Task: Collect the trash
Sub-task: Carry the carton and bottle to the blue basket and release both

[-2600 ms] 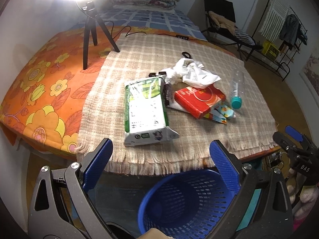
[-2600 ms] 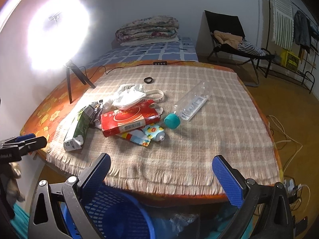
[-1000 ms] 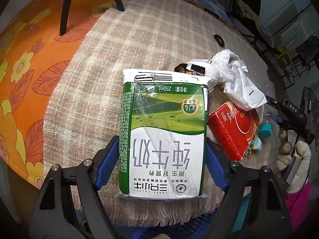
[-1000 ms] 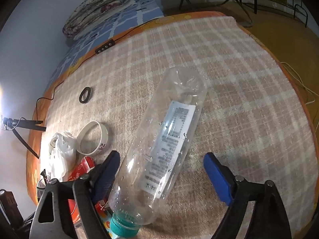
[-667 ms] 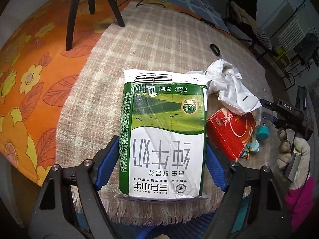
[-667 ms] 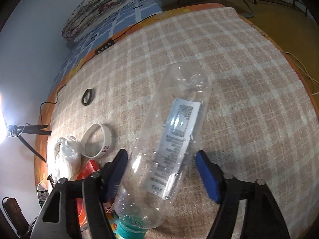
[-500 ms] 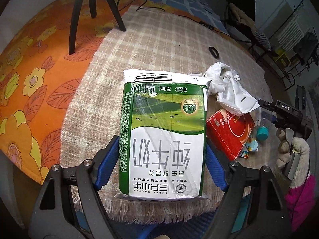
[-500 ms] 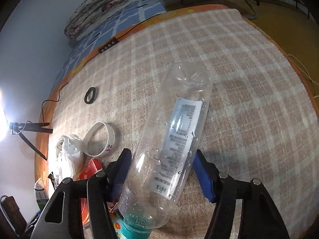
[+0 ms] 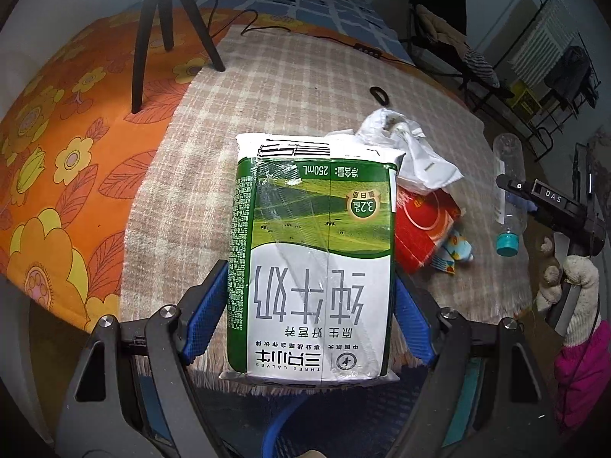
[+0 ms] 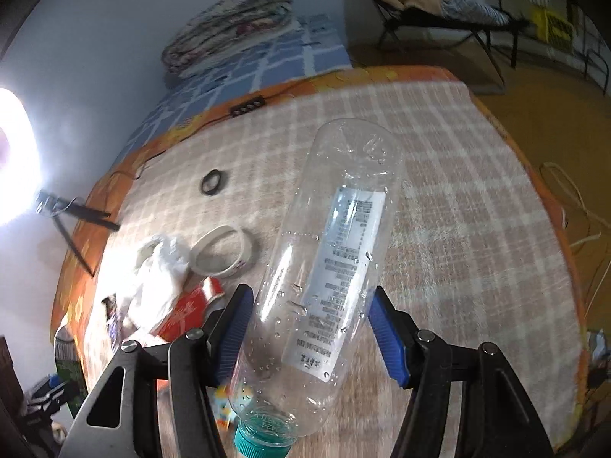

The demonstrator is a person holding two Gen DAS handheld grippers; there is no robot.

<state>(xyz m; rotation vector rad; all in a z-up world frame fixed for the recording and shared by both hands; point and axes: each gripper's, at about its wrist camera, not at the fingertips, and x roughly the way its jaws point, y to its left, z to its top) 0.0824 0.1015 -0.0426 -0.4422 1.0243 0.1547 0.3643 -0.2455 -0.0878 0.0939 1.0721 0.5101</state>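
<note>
A green and white milk pack (image 9: 313,259) fills the left wrist view, and my left gripper (image 9: 311,305) is shut on its sides, holding it above the near edge of the checked cloth (image 9: 244,114). A blue basket (image 9: 282,427) shows just below the pack. My right gripper (image 10: 309,320) is shut on a clear plastic bottle (image 10: 328,267) with a teal cap, which hangs cap-down above the cloth. The left wrist view shows that same bottle (image 9: 508,168) at the far right.
A white plastic bag (image 9: 412,149), a red packet (image 9: 424,225) and a small colourful wrapper (image 9: 454,252) lie together on the cloth. A white ring (image 10: 221,252) and a black ring (image 10: 212,182) lie further back. A tripod (image 9: 152,34) stands on the orange floral sheet.
The right jaws closed onto the bottle and raised it off the cloth. The left gripper rose and drew back with the milk pack, so the table looks farther away.
</note>
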